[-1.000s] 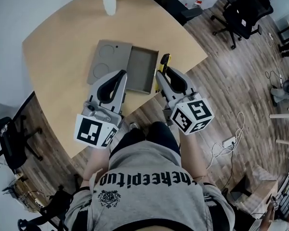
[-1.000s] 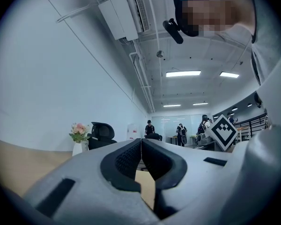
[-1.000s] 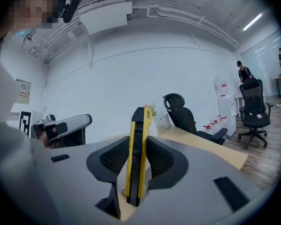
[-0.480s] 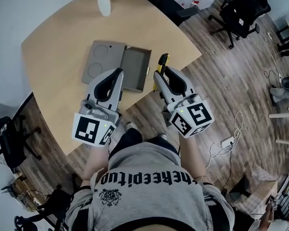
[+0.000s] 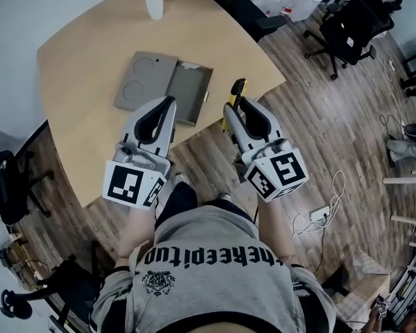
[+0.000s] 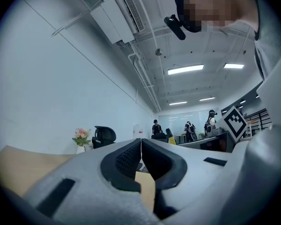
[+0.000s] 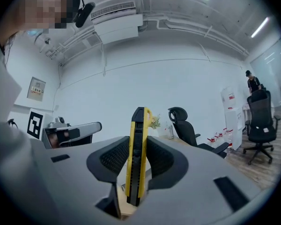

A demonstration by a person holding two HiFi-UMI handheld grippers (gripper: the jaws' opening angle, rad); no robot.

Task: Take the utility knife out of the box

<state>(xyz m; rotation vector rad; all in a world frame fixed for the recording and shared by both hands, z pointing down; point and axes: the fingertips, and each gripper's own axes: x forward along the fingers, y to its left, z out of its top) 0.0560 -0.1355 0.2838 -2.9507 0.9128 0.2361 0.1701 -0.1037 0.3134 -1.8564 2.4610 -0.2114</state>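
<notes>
Head view: a tan table [image 5: 83, 61] with a rounded edge fills the upper left. Wooden floor [image 5: 333, 137] lies around it from 2 to 6 o'clock. On the table lies the grey box [image 5: 189, 94], open, with its lid [image 5: 140, 82] folded flat at 9 o'clock of the tray.

The left gripper [image 5: 172, 100] hangs at 6 o'clock of the box and points toward 12 o'clock. Its tip overlaps the box's near edge in this view. The left gripper view shows its fingers [image 6: 125, 157] pressed together with nothing between them.

The right gripper [image 5: 234, 105] is at 3 o'clock of the left one, apart from it, and also points toward 12. Its fingers [image 7: 113, 157] pinch the utility knife [image 7: 136, 144], which is yellow with a black slider. The knife stands on edge, and its end reaches past the fingertips toward 12 o'clock. In the head view the knife is outside the box, at 3 o'clock of it, near the table's edge.

A white vase [image 5: 154, 2] stands at the table's 12 o'clock edge.
</notes>
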